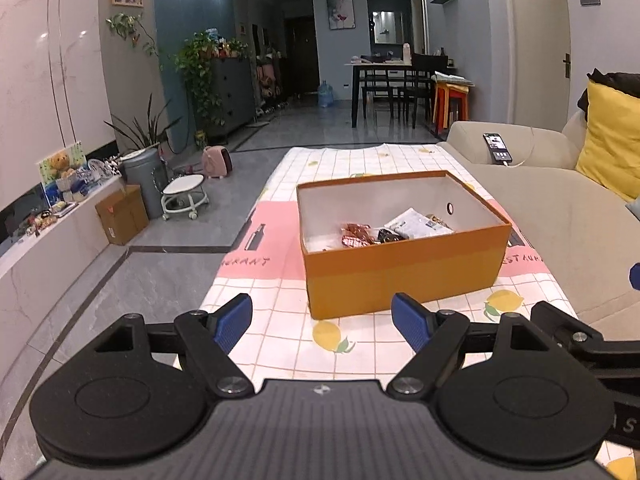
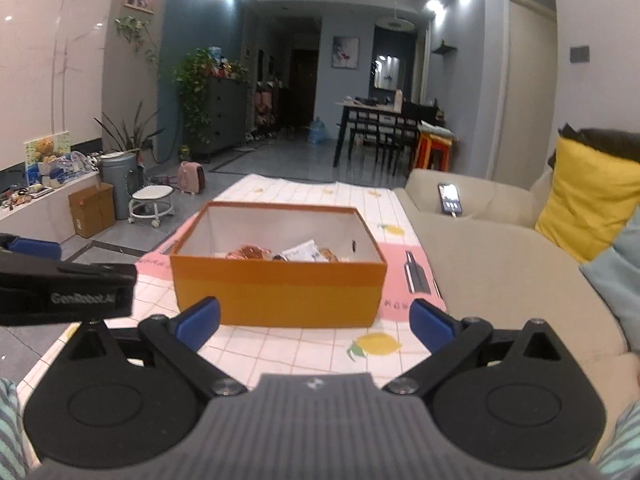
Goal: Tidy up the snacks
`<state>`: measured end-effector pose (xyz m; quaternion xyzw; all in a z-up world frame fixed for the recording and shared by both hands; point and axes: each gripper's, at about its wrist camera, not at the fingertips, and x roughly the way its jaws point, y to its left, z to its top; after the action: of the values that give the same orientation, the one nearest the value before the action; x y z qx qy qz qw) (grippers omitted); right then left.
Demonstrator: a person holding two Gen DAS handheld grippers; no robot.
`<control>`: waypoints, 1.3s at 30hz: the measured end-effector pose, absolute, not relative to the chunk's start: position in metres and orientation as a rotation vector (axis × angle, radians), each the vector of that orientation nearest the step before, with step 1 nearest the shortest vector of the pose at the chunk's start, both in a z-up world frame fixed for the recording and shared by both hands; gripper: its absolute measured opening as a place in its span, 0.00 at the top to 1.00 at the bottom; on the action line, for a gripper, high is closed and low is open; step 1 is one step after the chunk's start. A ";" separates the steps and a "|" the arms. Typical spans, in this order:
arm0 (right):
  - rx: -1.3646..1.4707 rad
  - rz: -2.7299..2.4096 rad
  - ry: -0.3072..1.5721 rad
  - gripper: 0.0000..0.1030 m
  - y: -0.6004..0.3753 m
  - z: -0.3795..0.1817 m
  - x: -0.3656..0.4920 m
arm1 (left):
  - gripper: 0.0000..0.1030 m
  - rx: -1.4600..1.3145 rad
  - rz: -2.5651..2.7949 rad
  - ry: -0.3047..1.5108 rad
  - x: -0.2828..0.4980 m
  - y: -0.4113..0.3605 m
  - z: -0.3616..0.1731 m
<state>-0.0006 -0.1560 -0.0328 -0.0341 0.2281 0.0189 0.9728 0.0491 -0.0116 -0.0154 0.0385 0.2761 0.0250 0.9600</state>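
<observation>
An open orange box (image 1: 400,272) stands on a table with a checked lemon-print cloth (image 1: 280,332). Inside lie several snack packets: a red one (image 1: 354,234), a dark one (image 1: 389,235) and a white one (image 1: 418,222). My left gripper (image 1: 322,322) is open and empty, a short way in front of the box. In the right wrist view the box (image 2: 280,292) holds the snack packets (image 2: 286,253). My right gripper (image 2: 314,322) is open and empty, just before the box. The left gripper's body (image 2: 64,284) shows at the left edge of that view.
A beige sofa (image 1: 560,232) runs along the table's right side, with a phone (image 1: 497,147) on its arm and a yellow cushion (image 1: 612,148). On the floor to the left stand a cardboard box (image 1: 122,214), a round stool (image 1: 185,196) and a bin (image 1: 144,176).
</observation>
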 end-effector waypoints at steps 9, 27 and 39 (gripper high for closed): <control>0.002 0.011 0.495 0.05 -0.168 -0.034 0.008 | 0.10 0.101 0.044 0.581 0.050 -0.016 -0.020; -0.032 0.048 0.452 0.04 -0.162 -0.028 0.003 | 0.10 0.110 0.044 0.594 0.051 -0.014 -0.021; -0.029 0.052 0.457 0.04 -0.163 -0.027 0.002 | 0.10 0.107 0.044 0.603 0.053 -0.014 -0.021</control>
<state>0.0023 -0.1627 -0.0272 -0.0146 0.2266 0.0260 0.9735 0.0533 -0.0145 -0.0212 0.0529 0.2969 0.0214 0.9532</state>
